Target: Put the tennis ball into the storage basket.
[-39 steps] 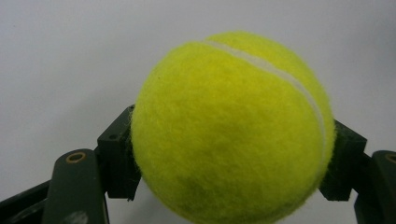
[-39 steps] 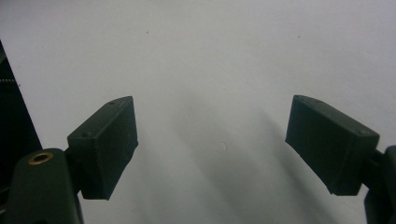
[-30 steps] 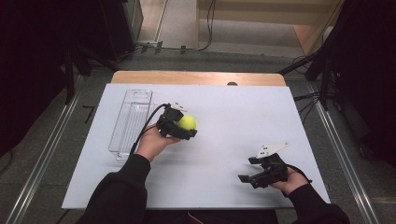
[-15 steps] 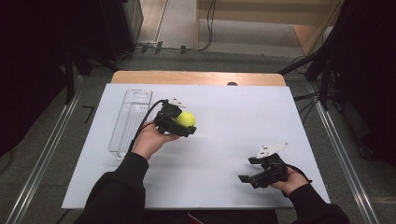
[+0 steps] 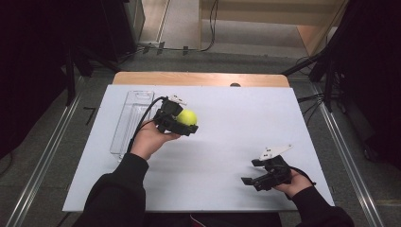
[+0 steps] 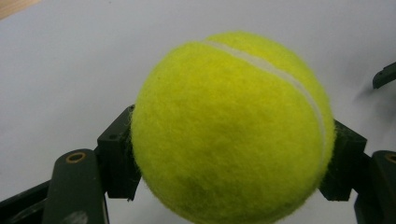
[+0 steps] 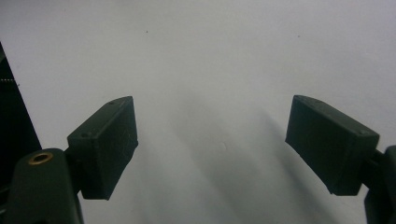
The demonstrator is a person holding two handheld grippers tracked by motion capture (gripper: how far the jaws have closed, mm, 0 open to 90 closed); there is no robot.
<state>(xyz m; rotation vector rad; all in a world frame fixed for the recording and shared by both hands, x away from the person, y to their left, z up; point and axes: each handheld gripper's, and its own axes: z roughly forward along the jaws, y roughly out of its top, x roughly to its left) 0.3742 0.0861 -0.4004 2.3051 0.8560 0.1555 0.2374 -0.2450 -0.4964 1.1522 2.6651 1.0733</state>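
Tennis ball (image 5: 188,117) sits clamped between your left gripper's (image 5: 182,123) jaws, held above the white table (image 5: 227,142), just right of the clear tray (image 5: 132,120). Your right gripper (image 5: 257,172) rests near the table's front right, jaws apart, nothing between them.

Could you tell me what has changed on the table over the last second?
The left gripper, still shut on the ball, has drifted slightly towards the far edge. The right gripper stays open near the front, and the clear tray has not moved.
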